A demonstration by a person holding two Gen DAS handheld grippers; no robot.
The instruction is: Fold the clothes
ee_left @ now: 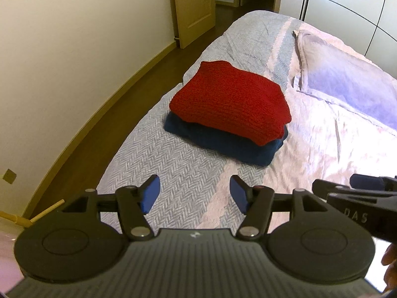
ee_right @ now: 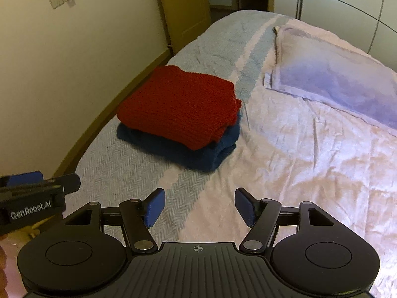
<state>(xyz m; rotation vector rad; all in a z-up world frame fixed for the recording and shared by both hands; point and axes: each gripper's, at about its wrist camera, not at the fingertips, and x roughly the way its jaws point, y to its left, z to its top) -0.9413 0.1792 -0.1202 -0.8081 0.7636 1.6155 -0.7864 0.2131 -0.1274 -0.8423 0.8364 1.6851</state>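
A folded red knit garment [ee_left: 230, 101] [ee_right: 181, 104] lies on top of a folded dark blue garment [ee_left: 223, 144] [ee_right: 198, 154] on the bed [ee_left: 173, 173] [ee_right: 297, 164]. My left gripper [ee_left: 194, 193] hangs open above the bed, short of the pile, with nothing between its blue pads. My right gripper [ee_right: 199, 207] is open too, empty, held back from the pile and to its right. Each gripper shows at the edge of the other's view: the right gripper [ee_left: 357, 193], the left gripper [ee_right: 32, 196].
A lilac pillow [ee_left: 347, 82] [ee_right: 335, 79] lies at the right of the bed. A cream wall [ee_left: 74, 62] and a strip of dark floor [ee_left: 99, 129] run along the left. An open door [ee_left: 193, 7] stands beyond the bed's far end, wardrobe panels [ee_left: 359, 12] at the right.
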